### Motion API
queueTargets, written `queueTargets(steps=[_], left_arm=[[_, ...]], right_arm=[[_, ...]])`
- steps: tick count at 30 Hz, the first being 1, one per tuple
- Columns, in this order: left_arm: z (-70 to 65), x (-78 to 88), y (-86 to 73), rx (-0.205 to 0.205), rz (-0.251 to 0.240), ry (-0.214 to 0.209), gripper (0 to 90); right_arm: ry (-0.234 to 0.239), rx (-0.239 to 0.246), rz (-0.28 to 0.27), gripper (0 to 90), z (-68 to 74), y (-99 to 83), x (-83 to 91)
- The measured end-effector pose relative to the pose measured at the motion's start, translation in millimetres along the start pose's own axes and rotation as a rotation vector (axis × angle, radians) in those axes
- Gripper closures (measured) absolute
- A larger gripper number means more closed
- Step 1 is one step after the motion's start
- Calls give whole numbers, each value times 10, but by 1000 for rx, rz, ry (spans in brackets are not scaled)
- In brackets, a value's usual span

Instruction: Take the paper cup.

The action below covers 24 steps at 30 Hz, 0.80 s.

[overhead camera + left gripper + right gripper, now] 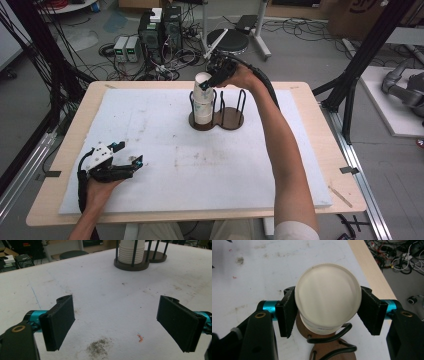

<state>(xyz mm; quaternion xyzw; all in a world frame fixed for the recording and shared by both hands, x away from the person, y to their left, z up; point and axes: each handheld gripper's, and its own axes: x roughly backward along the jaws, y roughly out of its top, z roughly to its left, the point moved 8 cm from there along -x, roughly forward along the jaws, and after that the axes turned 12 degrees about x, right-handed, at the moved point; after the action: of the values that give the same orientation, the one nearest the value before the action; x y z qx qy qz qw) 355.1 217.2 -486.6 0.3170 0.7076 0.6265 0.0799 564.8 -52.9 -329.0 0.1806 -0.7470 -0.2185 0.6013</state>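
A white paper cup point(202, 82) is tilted just above a stack of white cups point(203, 111). The stack stands in the left ring of a dark wooden holder with black wire posts point(231, 119), at the far middle of the table. My right gripper point(210, 83) is shut on that top cup. In the right gripper view its pads point(287, 312) press on both sides of the cup point(328, 305), whose round bottom faces the camera, with the holder point(322, 350) below. My left gripper point(128, 153) rests open near the front left corner. Nothing lies between its pads point(60, 320).
A white foam mat point(165, 145) covers the wooden table point(310, 100). In the left gripper view the stack point(128, 252) and holder base point(130, 265) stand far ahead across the stained mat. Cables, power boxes point(160, 30) and a black stool point(227, 40) crowd the floor behind.
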Motion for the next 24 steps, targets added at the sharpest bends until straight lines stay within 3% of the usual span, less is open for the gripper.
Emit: queueTargets(steps=[8, 18, 24], left_arm=[[-5, -2, -2, 3, -1, 0, 146], [-5, -1, -2, 4, -1, -1, 146], [-1, 0, 0, 1, -2, -1, 146]], right_arm=[[-40, 16, -22, 376, -44, 159, 296], [-58, 22, -26, 376, -43, 200, 437], [-57, 3, -110, 376, 150, 128, 609]])
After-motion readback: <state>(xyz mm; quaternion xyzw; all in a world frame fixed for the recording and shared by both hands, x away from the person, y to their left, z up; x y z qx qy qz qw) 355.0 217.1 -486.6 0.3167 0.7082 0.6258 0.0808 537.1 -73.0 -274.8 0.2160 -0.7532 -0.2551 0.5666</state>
